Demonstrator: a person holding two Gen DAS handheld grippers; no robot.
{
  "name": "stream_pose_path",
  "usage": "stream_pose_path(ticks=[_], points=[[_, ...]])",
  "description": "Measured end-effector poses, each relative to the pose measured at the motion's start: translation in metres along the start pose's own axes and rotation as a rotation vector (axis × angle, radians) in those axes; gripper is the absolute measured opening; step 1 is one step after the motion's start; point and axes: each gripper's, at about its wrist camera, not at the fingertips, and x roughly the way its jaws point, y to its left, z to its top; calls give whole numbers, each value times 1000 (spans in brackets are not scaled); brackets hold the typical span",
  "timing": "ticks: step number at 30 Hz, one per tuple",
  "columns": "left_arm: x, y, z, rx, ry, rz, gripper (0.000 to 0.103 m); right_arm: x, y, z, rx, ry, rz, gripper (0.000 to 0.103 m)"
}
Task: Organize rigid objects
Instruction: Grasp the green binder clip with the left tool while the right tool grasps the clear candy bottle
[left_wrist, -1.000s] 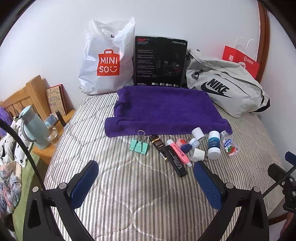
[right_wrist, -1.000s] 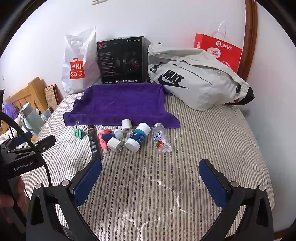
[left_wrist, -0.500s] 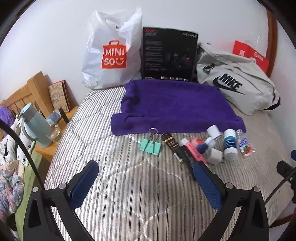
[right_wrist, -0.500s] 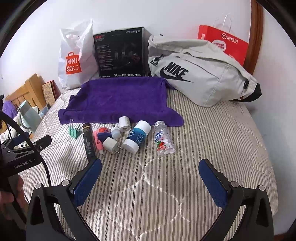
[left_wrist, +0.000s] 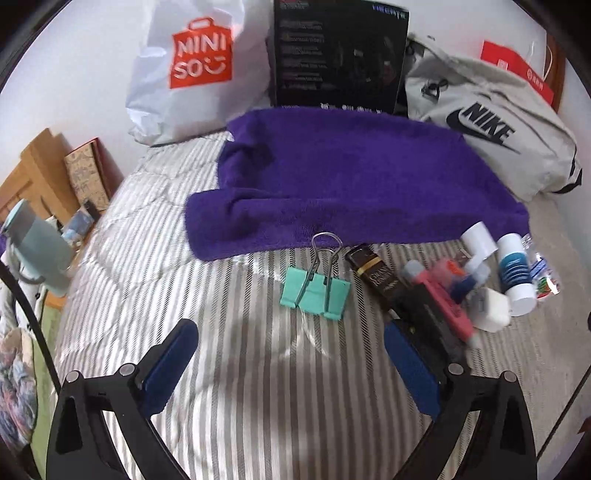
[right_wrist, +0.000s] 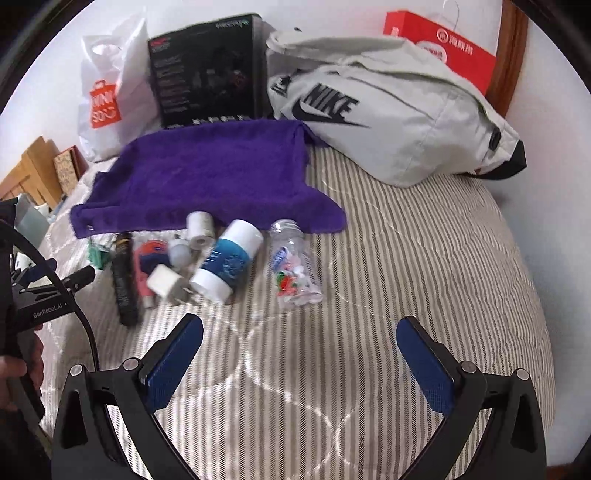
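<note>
A row of small objects lies on the striped bed in front of a purple towel (left_wrist: 343, 177). In the left wrist view a teal binder clip (left_wrist: 314, 293) sits just ahead of my open left gripper (left_wrist: 291, 365), with a dark tube (left_wrist: 376, 273), a pink highlighter (left_wrist: 447, 302), a white plug (left_wrist: 491, 308) and a blue-and-white bottle (left_wrist: 515, 275) to its right. My right gripper (right_wrist: 301, 360) is open and empty, near a clear bottle of coloured bits (right_wrist: 293, 269) and the blue-and-white bottle (right_wrist: 227, 264).
At the back stand a white Miniso bag (left_wrist: 195, 70), a black box (left_wrist: 340, 55), a grey Nike bag (right_wrist: 388, 122) and a red paper bag (right_wrist: 443, 48). A bedside shelf with a pale blue bottle (left_wrist: 37, 247) is on the left. A hand holds the left gripper's handle (right_wrist: 33, 306).
Both grippers have moved forward and lower toward the objects. The binder clip now lies close in front of the left gripper; the clear bottle is nearer the right one. Both stay open.
</note>
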Motion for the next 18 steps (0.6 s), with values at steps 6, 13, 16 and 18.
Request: stream_pose_path(ticks=[6,13,16,18], points=[[22,0,8,46,18,-39,77,21,-3,5,6,34,-24,103],[28,4,12,107,-3,-111,63,41,-14,11,36,67,-21,103],[28,4,13,134,-16,-137,57,47,-19,11,48,78,-28,103],[27,4,14,139,-19,-155,43,49,-25,11,61,81,-33,103]])
